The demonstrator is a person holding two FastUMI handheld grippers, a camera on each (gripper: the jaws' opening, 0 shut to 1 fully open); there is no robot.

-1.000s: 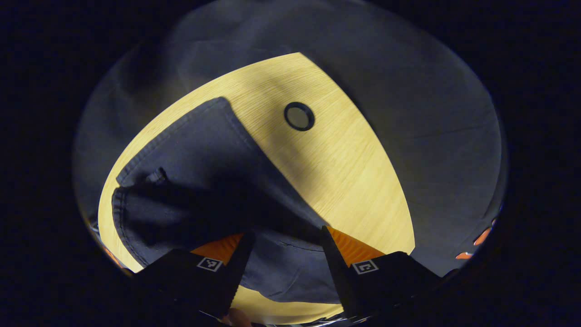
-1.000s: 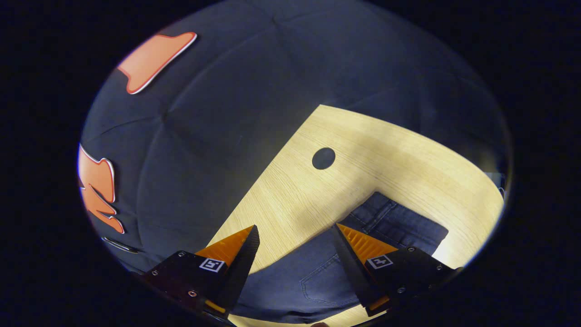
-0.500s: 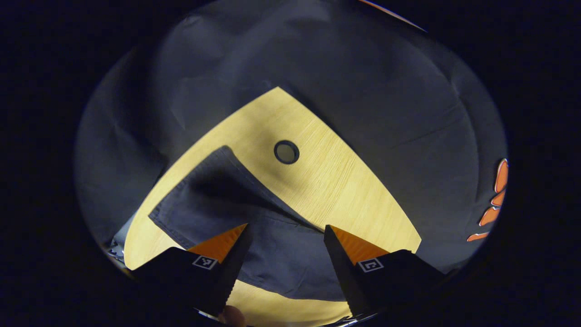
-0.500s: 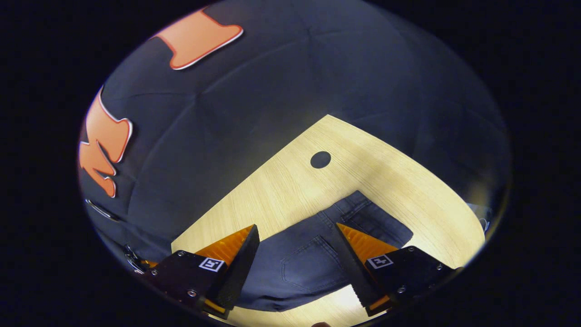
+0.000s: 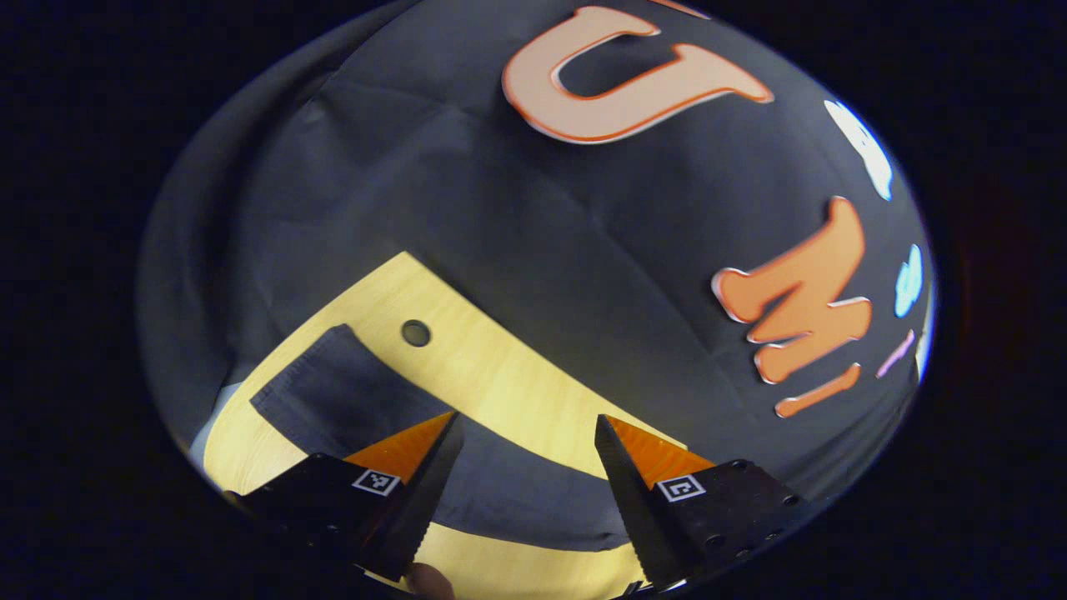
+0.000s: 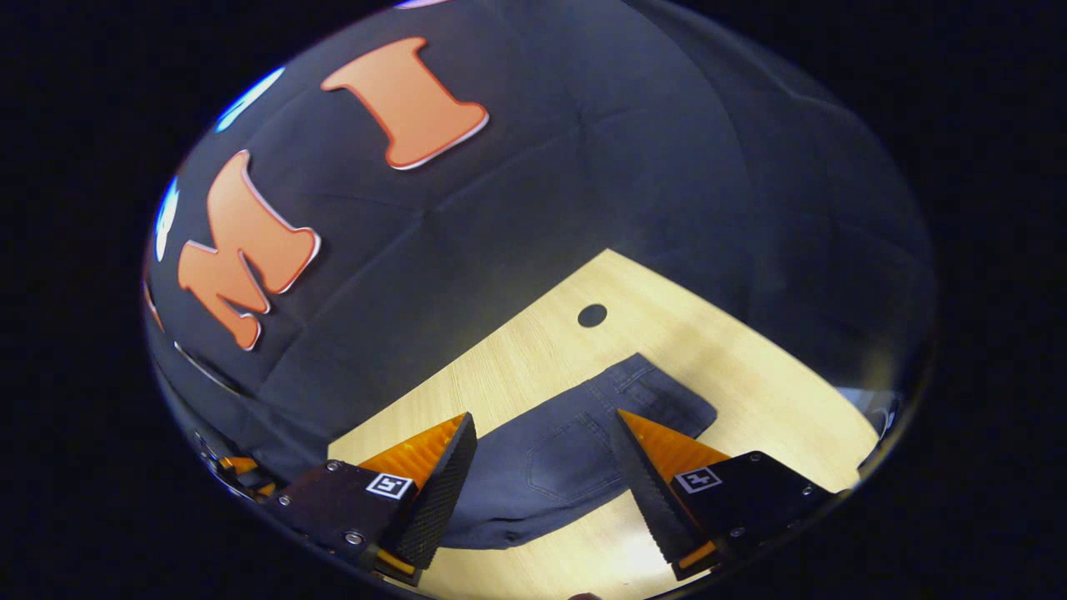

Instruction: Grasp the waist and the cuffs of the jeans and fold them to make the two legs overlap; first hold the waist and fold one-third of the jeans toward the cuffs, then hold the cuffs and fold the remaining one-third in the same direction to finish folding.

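Dark blue jeans (image 5: 500, 492) lie flat on the light wooden table (image 5: 517, 392). In the left gripper view their cuff end (image 5: 325, 383) reaches toward the table's far corner. My left gripper (image 5: 527, 427) hangs open above the leg, holding nothing. In the right gripper view the waist end of the jeans (image 6: 575, 450) lies spread out with a back pocket (image 6: 567, 462) and belt loops facing up. Over it my right gripper (image 6: 543, 425) is open and empty, lifted off the cloth.
A round cable hole (image 5: 415, 333) sits in the table near the cuffs; another cable hole (image 6: 592, 315) lies beyond the waist. The black cloth wall (image 6: 517, 208) stands close behind the table's far edges. A fingertip (image 5: 429, 579) shows under the left gripper.
Both grippers have risen and drawn back from the jeans, which look smaller and lower in both views. The raised fold of cloth by the left gripper has settled flat.
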